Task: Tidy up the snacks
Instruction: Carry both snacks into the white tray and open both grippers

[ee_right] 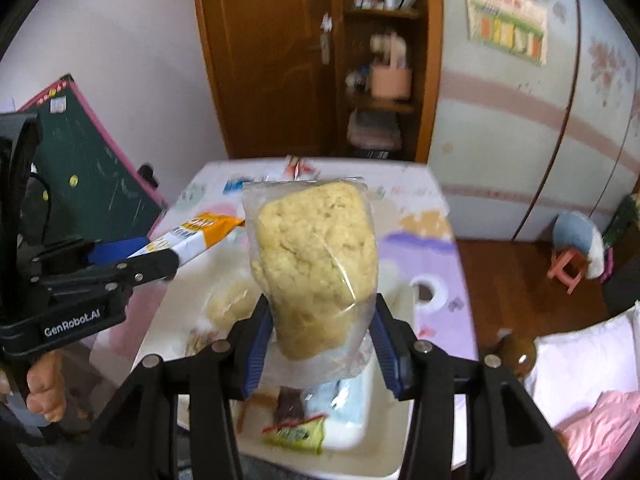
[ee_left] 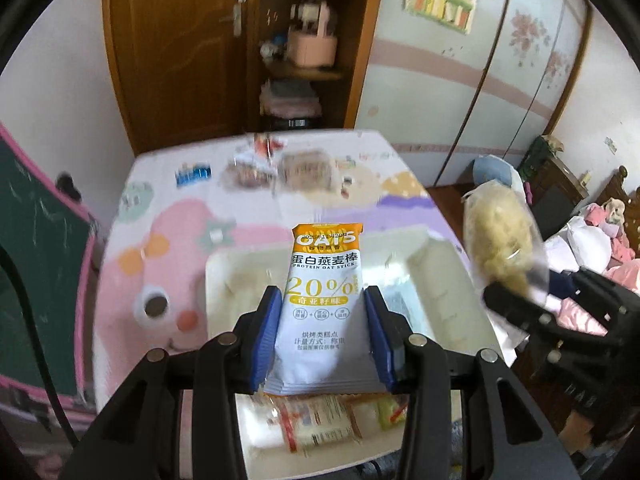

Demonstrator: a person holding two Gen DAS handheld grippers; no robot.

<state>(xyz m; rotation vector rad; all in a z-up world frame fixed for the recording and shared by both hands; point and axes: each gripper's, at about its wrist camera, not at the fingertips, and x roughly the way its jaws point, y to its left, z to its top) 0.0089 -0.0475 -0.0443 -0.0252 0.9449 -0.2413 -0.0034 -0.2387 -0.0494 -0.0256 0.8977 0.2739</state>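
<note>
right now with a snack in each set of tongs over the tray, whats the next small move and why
Probably lower the left tongs and set the oat bar into a bare part of the white tray. Both tongs are already shut on snacks, the right tongs on the clear-bagged puffed snack, above the tray.

A white and orange protein oat stick packet [ee_left: 322, 304] stands upright, clamped by its lower sides, above a white divided tray [ee_left: 452, 276]. A clear bag holding a pale yellow crumbly cake [ee_right: 316, 268] is likewise upright and held over the tray's compartments. More wrapped snacks [ee_left: 316, 420] lie in the tray's near section, among them a green packet [ee_right: 296, 434]
</note>
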